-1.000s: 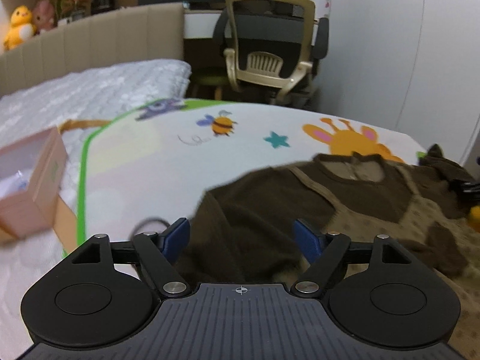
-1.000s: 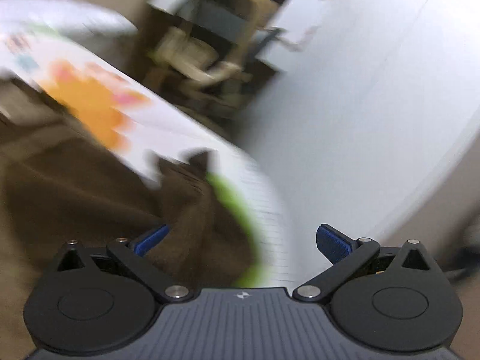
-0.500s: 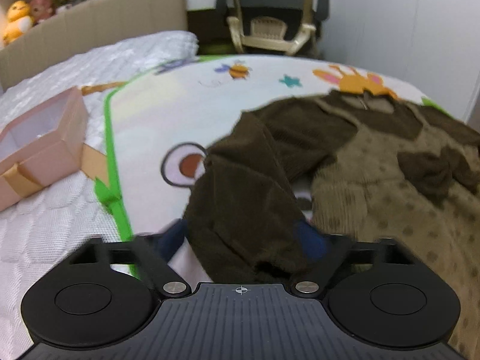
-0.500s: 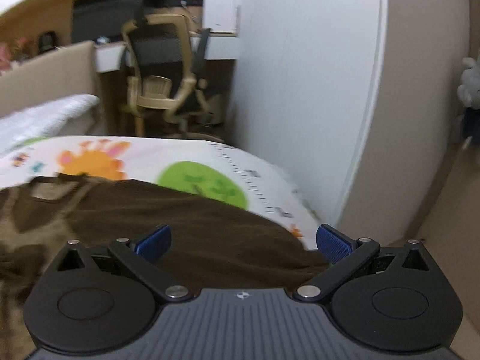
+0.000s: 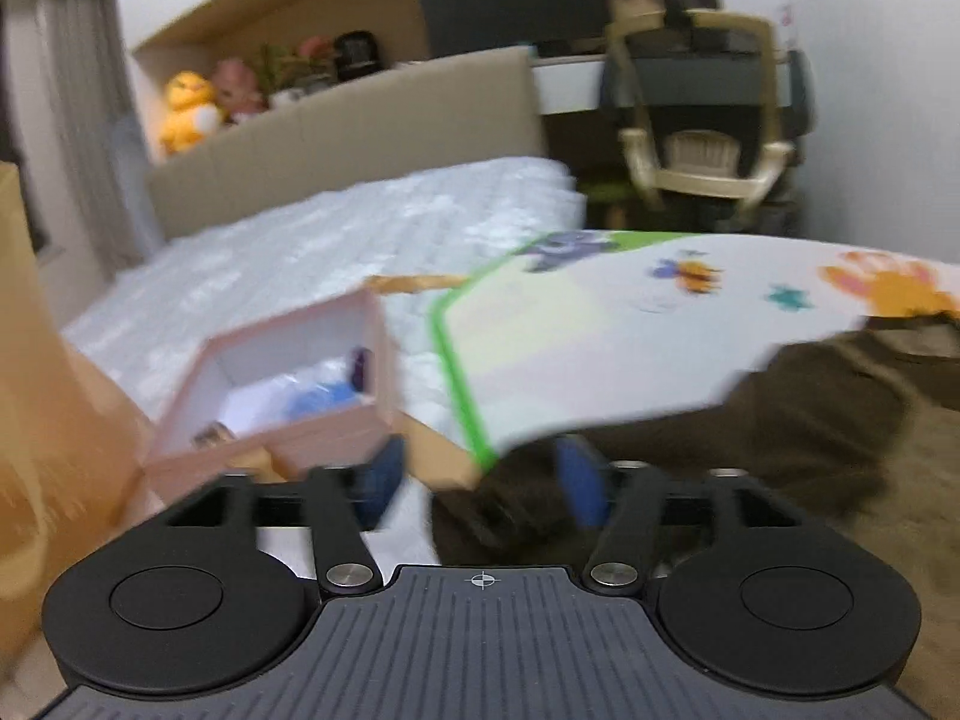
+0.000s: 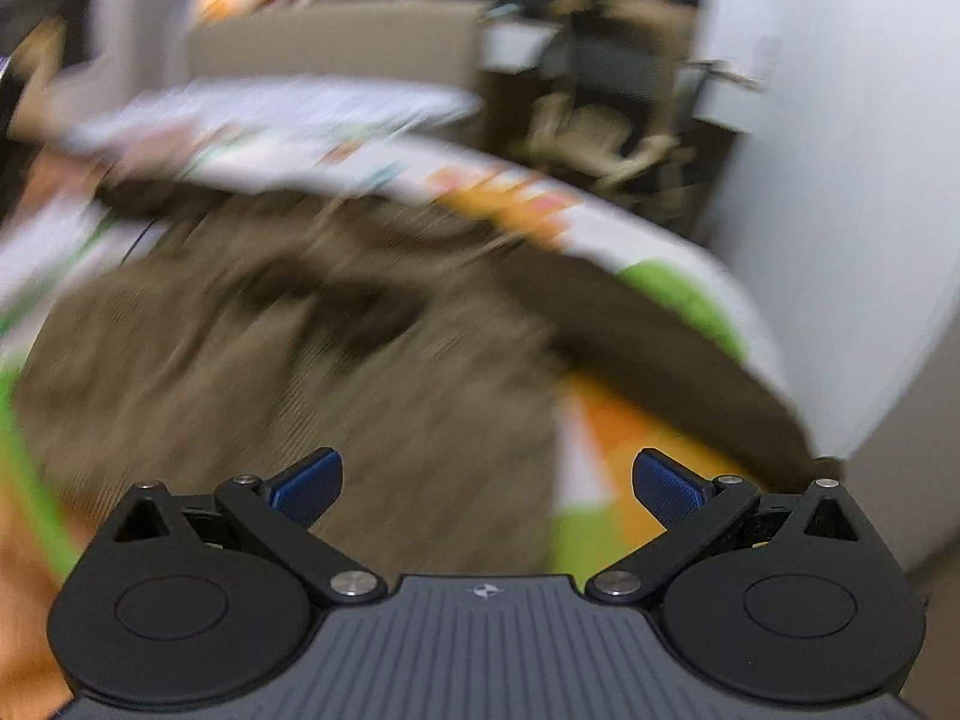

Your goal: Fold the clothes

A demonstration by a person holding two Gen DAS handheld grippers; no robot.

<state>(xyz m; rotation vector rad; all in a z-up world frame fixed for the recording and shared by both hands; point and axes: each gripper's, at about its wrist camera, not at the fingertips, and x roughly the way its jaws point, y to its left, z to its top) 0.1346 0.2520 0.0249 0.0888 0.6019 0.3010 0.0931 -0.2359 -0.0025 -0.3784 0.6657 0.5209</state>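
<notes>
A brown dress with dark brown sleeves lies on a cartoon play mat [image 5: 630, 324] on the bed. In the left wrist view my left gripper [image 5: 480, 483] is partly closed, and the dark left sleeve [image 5: 528, 498] lies between its blue fingers; the frame is blurred, so the grip is unclear. In the right wrist view, also blurred, the dress body [image 6: 288, 348] fills the middle and its right sleeve [image 6: 678, 354] runs to the mat's right edge. My right gripper [image 6: 486, 483] is open and empty above the dress hem.
An open pink box [image 5: 282, 390] with small items sits on the white quilt [image 5: 300, 252] left of the mat. A beige headboard [image 5: 336, 138], an office chair [image 5: 702, 138] and a white wall [image 6: 840, 180] stand beyond the bed.
My left gripper has swung left and lower, its fingers closer together around the dark sleeve. My right gripper has turned from the wall side to look over the dress body.
</notes>
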